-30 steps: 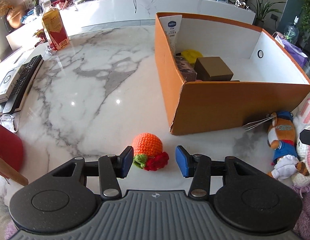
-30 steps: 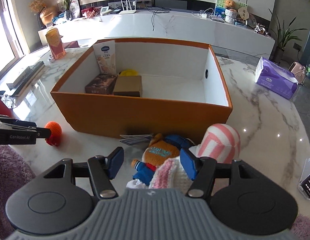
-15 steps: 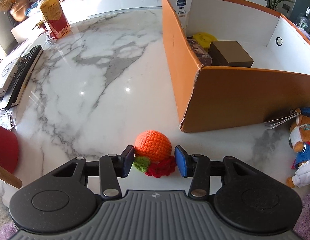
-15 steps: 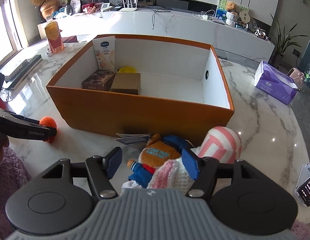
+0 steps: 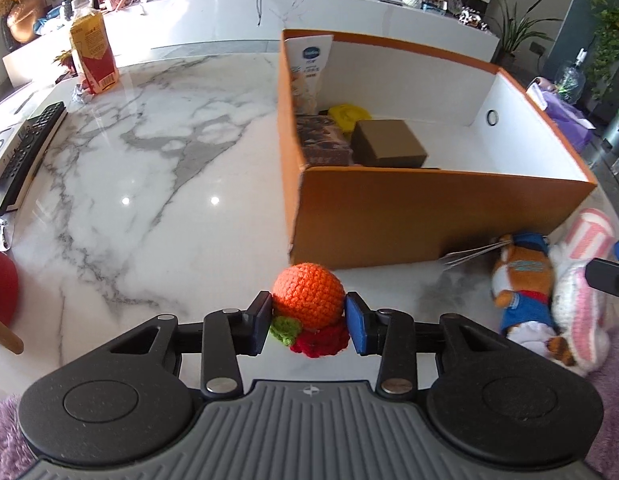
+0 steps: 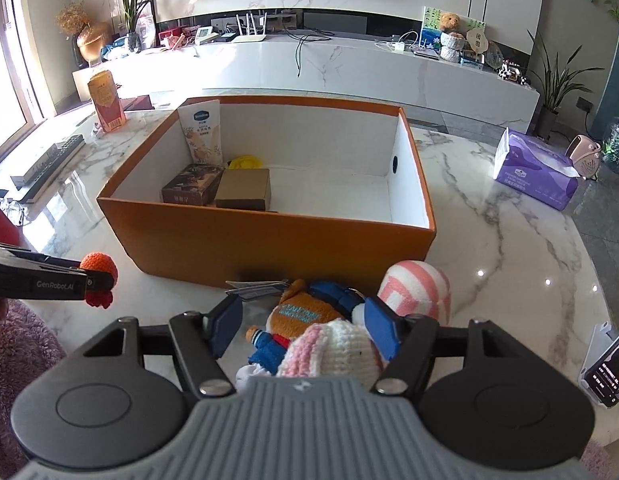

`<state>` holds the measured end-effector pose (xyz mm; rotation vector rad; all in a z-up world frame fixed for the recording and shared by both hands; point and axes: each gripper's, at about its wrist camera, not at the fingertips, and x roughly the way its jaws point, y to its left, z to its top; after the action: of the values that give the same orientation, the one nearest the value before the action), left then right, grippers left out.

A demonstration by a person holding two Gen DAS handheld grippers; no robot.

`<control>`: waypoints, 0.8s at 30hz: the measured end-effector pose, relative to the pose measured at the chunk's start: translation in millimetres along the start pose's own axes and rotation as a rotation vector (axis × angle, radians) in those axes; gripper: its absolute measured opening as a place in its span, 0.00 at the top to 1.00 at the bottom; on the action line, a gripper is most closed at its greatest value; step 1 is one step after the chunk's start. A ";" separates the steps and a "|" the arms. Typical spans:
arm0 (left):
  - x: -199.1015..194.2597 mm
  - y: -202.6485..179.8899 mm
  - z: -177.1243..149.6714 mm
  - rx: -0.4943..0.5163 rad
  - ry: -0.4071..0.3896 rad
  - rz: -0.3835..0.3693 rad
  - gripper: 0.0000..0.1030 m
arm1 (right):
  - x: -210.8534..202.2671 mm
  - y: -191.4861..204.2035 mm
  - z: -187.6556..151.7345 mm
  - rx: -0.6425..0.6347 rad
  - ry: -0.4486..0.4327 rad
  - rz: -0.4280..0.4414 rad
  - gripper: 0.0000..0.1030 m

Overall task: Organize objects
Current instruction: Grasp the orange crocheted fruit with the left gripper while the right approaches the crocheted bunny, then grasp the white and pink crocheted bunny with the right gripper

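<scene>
The table (image 5: 157,184) is polished white marble with grey veins, glossy enough to mirror ceiling lights. The box (image 5: 429,216) is matt cardboard, orange outside, white inside. The orange ball (image 5: 308,294) is crocheted yarn, nubbly, with green and red yarn trim. The plush toys (image 6: 309,316) are soft knit and fleece cloth. The tissue pack (image 6: 533,174) has a shiny plastic wrap. The left gripper (image 5: 307,322) is matt black plastic with smooth blue pads.

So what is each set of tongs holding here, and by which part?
Left tongs are closing on the crochet orange's round sides. Right tongs grip nothing.
</scene>
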<state>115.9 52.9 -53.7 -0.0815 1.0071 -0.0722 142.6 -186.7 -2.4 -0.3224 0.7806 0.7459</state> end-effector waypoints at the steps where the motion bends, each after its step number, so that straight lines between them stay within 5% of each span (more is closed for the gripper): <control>1: -5.1 -5.9 -0.6 0.002 -0.006 -0.026 0.56 | -2.4 -3.8 -0.9 0.011 0.002 0.001 0.33; 11: -30.0 -61.4 -3.5 0.079 -0.023 -0.199 0.56 | -19.2 -39.4 -17.6 0.103 0.008 -0.042 0.33; 18: -31.1 -80.9 -2.5 0.110 -0.023 -0.221 0.56 | -8.5 -47.0 -20.2 0.202 0.056 0.053 0.30; 24: -29.4 -82.7 -5.7 0.119 -0.007 -0.212 0.56 | 14.9 -40.4 -29.5 0.176 0.143 0.026 0.29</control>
<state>93.6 -26.6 -23.6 -0.0794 0.9821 -0.3248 163.2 -223.2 -33.6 -0.2085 0.9810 0.6779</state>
